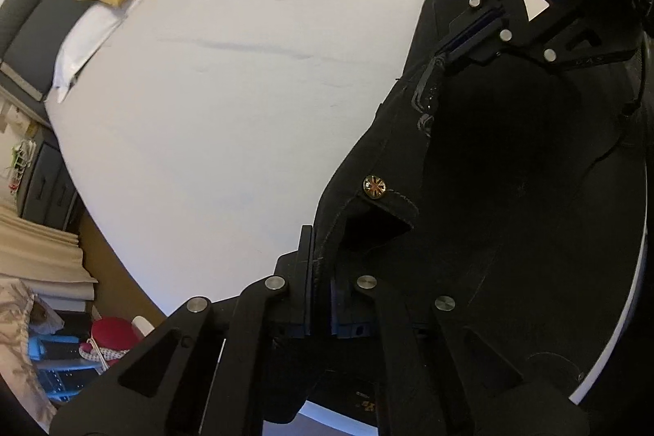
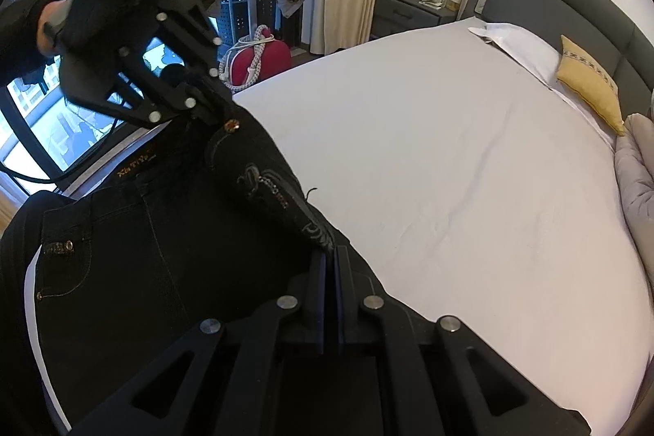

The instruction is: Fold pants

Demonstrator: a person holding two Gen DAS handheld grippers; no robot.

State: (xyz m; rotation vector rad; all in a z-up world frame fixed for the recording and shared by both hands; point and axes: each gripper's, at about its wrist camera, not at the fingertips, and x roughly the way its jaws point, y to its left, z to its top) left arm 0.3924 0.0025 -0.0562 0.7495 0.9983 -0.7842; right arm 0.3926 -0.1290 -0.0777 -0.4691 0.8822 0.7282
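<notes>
The black pants (image 2: 171,240) hang over the near edge of the bed (image 2: 470,191), waistband held up between the two tools. The legs run downward out of both views, so their ends are cut off; the fabric below the left tool (image 1: 318,285) is too dark to resolve. The left tool is clamped on the waistband edge just below the gold button (image 1: 374,186). The right tool (image 2: 330,285) is clamped on the opposite waistband edge beside an embroidered pocket. The waistband runs from one tool to the other; the long axis drops away beneath them. A yellow cushion (image 2: 588,84) lies well ahead of the right tool.
</notes>
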